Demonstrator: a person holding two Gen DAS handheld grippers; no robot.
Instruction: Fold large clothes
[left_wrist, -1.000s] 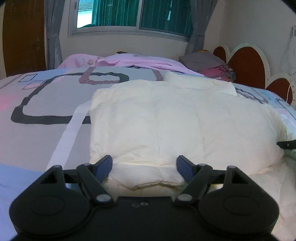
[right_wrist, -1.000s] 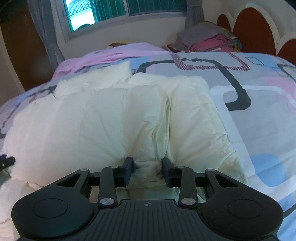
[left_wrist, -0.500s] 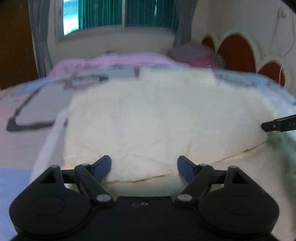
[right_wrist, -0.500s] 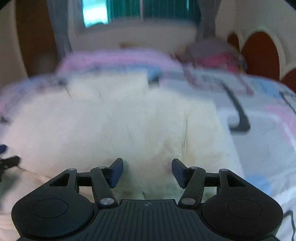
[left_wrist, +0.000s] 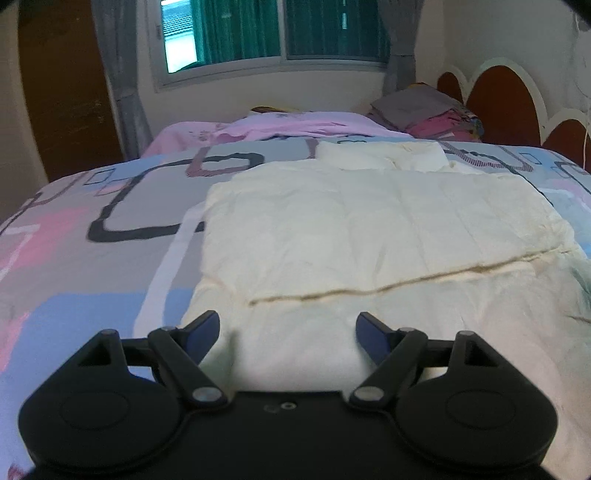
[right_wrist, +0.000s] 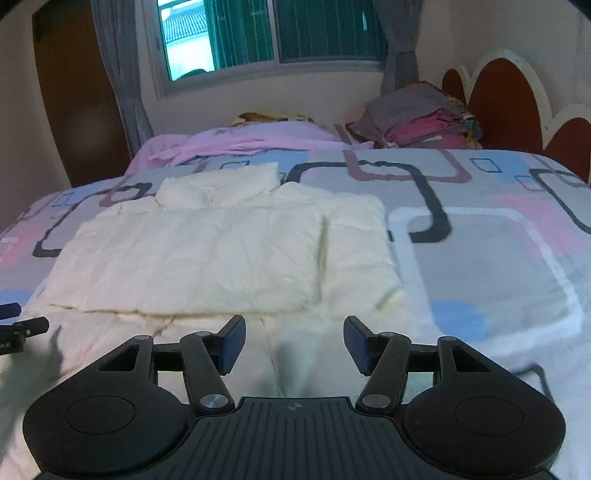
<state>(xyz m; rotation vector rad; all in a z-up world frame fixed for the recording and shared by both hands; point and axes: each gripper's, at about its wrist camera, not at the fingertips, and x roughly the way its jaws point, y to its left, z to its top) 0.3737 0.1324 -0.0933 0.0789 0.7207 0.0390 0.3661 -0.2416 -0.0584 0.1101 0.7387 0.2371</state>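
Observation:
A large cream padded garment (left_wrist: 369, 236) lies folded on the patterned bed, its upper layer laid over the lower one with a fold edge running across. It also shows in the right wrist view (right_wrist: 207, 251). My left gripper (left_wrist: 288, 330) is open and empty, above the garment's near left part. My right gripper (right_wrist: 294, 345) is open and empty, above the garment's near right part. A tip of the left gripper (right_wrist: 22, 326) shows at the left edge of the right wrist view.
The bedspread (left_wrist: 92, 240) is grey, blue and pink with dark outlines. A pink sheet (left_wrist: 295, 123) lies at the far side. A stack of folded clothes (right_wrist: 417, 118) sits by the scalloped headboard (right_wrist: 506, 99). A window with curtains is behind.
My right gripper opened and let go of the garment's fold. Both grippers pulled back and up. The garment's top layer now lies flat.

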